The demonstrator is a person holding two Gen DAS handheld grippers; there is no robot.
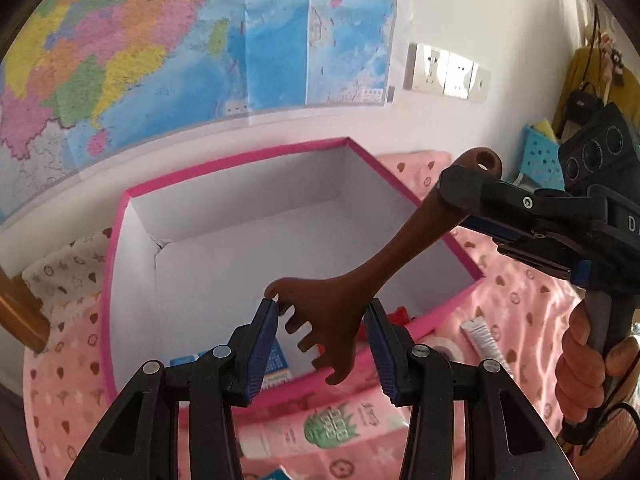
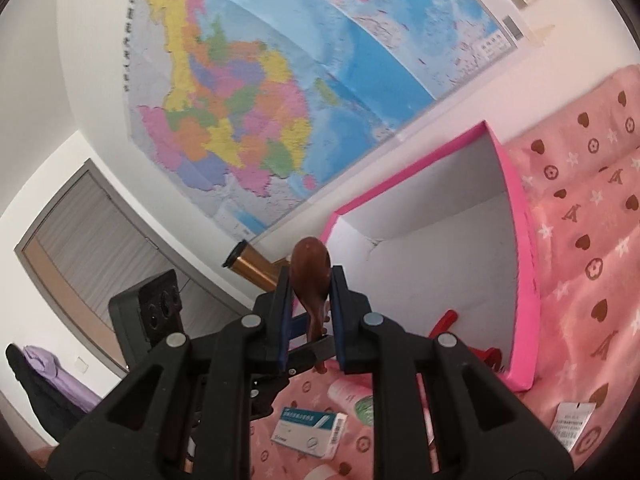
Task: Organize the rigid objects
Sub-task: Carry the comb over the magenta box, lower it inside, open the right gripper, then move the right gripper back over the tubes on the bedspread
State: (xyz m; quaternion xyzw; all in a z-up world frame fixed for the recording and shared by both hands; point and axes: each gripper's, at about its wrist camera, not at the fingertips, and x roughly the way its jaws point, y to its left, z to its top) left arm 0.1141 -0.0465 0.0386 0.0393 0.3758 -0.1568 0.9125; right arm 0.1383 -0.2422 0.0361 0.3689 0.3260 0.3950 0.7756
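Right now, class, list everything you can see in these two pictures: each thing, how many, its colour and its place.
brown toothed spatula: one, brown, held over the box by both grippers
box: one, pink rim, white inside, open on the cloth
cloth: one, pink patterned, under everything
medicine carton: one, white and teal, on the cloth
tube: one, white, right of the box
map: one, multicoloured, on the wall
sockets: one row, white, on the wall
left gripper: black, blue pads, at the spatula's toothed end
right gripper: black, clamped on the handle
hand: one, holding the right gripper

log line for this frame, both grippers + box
left gripper: shut on fork head | right gripper: shut on brown pasta fork handle | over pink box
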